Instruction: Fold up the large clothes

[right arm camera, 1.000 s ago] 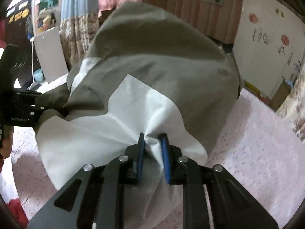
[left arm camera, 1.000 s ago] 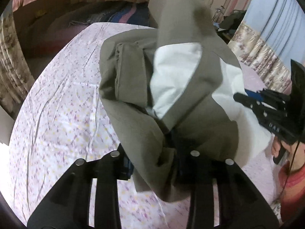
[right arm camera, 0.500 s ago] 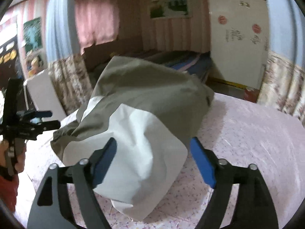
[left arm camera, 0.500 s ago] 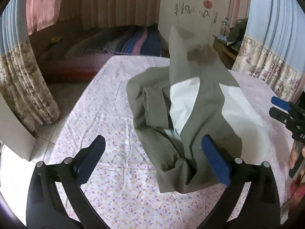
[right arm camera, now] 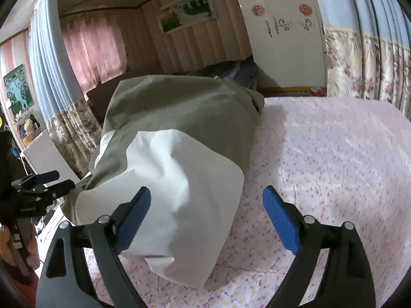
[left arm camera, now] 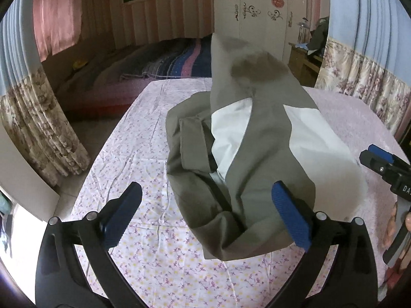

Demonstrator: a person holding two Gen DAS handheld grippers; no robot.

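Note:
An olive-grey garment [left arm camera: 257, 138] with white lining [right arm camera: 179, 179] lies bunched in a heap on the bed's floral sheet [left arm camera: 133, 138]. My left gripper [left arm camera: 205, 205] hovers above the heap's near end, open wide, its blue pads clear of the cloth. My right gripper [right arm camera: 206, 197] is on the heap's other side, jaws still opening; the white lining lies under and between its fingers, and the pads do not press it. Each gripper shows in the other's view: right gripper [left arm camera: 385, 164], left gripper [right arm camera: 43, 182].
The sheet [right arm camera: 334, 159] stretches bare to the right of the heap. A second bed with a striped blanket [left arm camera: 167, 61] lies beyond. Floral curtains [left arm camera: 38, 128] and a white wardrobe [left arm camera: 257, 25] ring the room. A hand [left arm camera: 407, 227] holds the right gripper's handle.
Both grippers were shut on the garment and have let go, jaws spreading wide. The cloth has dropped onto the bed, and both grippers have drawn back from it.

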